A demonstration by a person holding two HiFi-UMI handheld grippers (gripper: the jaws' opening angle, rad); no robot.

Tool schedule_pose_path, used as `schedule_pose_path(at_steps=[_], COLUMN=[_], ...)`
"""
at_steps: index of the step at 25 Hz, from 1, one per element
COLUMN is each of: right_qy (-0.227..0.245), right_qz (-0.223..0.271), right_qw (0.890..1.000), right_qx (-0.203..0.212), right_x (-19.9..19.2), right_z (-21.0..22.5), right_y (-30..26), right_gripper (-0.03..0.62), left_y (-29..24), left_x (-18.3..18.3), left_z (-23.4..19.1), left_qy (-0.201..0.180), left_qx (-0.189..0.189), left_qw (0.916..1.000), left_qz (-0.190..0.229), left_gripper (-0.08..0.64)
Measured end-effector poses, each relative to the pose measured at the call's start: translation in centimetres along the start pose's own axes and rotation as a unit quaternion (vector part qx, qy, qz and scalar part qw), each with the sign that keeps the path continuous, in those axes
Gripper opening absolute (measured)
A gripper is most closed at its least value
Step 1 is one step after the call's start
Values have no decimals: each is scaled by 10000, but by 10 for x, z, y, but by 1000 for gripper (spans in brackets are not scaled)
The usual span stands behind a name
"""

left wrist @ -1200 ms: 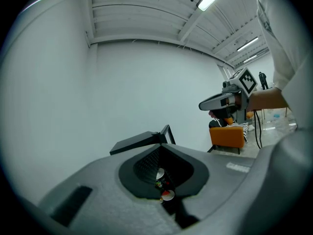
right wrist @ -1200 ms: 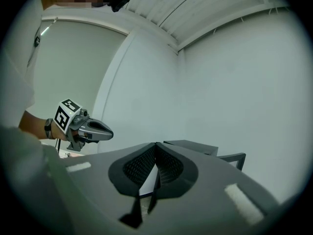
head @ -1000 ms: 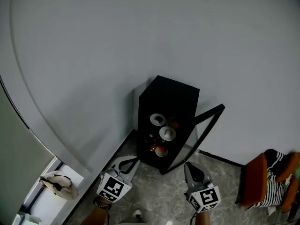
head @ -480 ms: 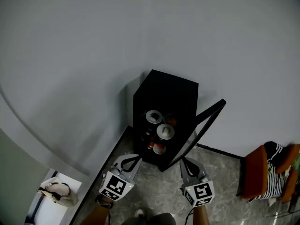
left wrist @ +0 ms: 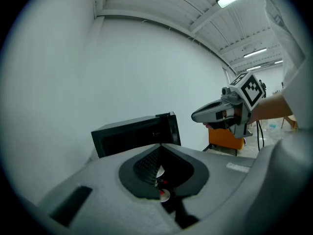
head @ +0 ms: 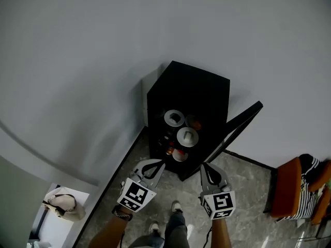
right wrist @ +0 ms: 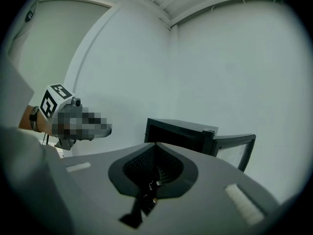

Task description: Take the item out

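A black cabinet (head: 189, 89) stands on the floor against the white wall, its glass door (head: 238, 125) swung open to the right. Inside it I see two white round-lidded items (head: 175, 118) (head: 187, 137), an orange one (head: 194, 122) and a red one (head: 178, 154). My left gripper (head: 156, 163) hangs just in front of the cabinet's lower left, jaws shut and empty. My right gripper (head: 205, 167) sits near the door's foot, also shut and empty. From the left gripper view the cabinet (left wrist: 132, 136) lies ahead, beyond my shut jaws. The right gripper view shows the cabinet (right wrist: 178, 133) and its door (right wrist: 234, 151).
An orange chair (head: 289, 190) with a striped cloth stands at the right. A pale bag (head: 64, 204) lies at the lower left beyond a ledge. The person's shoes (head: 176, 206) show between the grippers on the grey stone floor.
Both grippers have come closer to the cabinet front, and the person's feet have come into view. Neither gripper has opened.
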State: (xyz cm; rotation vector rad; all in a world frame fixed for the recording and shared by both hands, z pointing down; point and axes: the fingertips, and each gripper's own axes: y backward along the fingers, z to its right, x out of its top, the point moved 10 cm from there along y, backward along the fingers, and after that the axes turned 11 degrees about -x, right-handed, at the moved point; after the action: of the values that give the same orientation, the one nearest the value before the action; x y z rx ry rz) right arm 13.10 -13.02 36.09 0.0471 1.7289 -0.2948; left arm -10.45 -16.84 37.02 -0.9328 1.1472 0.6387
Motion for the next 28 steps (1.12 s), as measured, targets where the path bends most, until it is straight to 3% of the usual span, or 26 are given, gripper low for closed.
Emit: schedule_pose_path(at_steps=[15, 28], right_qy=[-249, -414], right_qz=[-690, -1073], right_qw=[9973, 9931], right_qx=[55, 211], right_x=[-80, -126], right_z=[33, 39], right_y=[-85, -121], right_gripper=[8, 8], left_y=[-105, -188], left_x=[-69, -127], left_z=[-52, -67], left_qy=[1095, 1965], left_qx=[2, -193], left_qw=[9937, 9796], left_qz=[-244, -372], left_gripper=[19, 67])
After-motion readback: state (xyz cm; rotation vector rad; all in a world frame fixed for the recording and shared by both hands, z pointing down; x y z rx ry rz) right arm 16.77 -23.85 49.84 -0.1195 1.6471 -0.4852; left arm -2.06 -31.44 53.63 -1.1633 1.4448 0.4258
